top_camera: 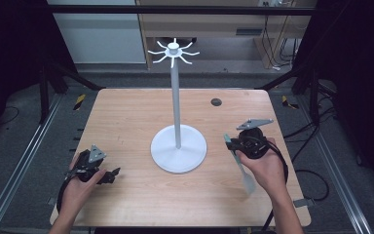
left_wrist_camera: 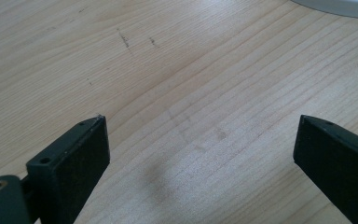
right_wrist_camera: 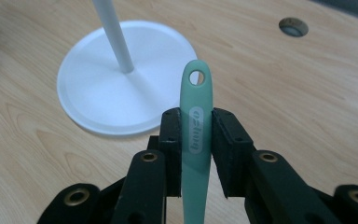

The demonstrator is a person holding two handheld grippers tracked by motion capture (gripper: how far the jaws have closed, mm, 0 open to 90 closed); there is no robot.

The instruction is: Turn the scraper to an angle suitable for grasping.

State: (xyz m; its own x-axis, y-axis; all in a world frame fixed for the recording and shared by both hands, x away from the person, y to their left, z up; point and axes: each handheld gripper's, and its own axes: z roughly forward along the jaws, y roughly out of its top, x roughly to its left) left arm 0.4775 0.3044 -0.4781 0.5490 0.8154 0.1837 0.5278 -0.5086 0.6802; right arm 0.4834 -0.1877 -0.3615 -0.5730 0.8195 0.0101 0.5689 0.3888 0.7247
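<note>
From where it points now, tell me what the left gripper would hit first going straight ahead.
Probably the bare table: the left gripper, jaws open and empty, tilts down at the wood. The white stand base lies farther on at the view's edge, likely off that line.

We see the wooden table (top_camera: 126,112) evenly and brightly lit from above, its surroundings falling into near-black. Beside the white stand base (top_camera: 178,148) shadows are faint. The high view is soft; the gripper views blur slightly toward their edges.
</note>
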